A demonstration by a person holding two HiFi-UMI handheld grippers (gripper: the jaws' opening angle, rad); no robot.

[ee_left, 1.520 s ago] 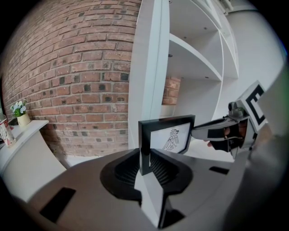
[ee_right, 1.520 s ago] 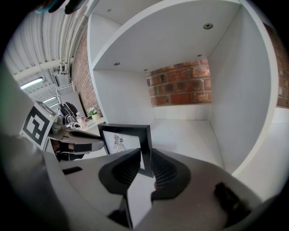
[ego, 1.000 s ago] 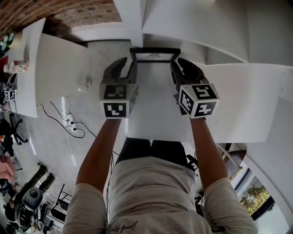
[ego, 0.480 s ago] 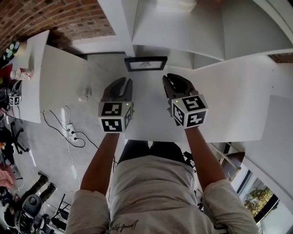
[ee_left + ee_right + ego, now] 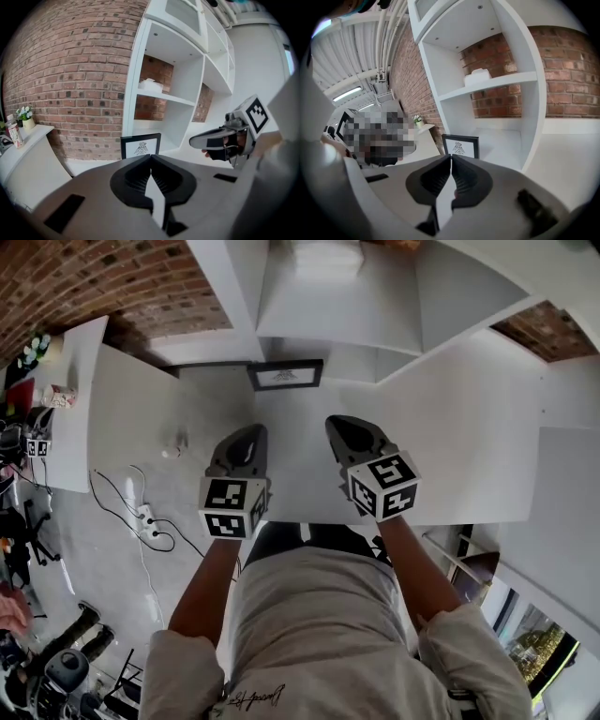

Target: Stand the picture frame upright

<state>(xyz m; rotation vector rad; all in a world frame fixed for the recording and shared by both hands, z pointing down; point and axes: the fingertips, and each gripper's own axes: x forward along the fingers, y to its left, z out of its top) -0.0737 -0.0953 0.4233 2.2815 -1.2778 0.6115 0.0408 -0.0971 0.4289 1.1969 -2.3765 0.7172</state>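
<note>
White tabletop holds the upright picture frame, foot hidden behind closed, empty left claw and right claw.

The picture frame stands on the table, just before the shelf unit behind it.

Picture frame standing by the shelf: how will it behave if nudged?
The picture frame looks thin and stands nearly upright, so it probably tips easily. Rigid black border suggests it is stiff. The smooth white table may let it slide.
</note>
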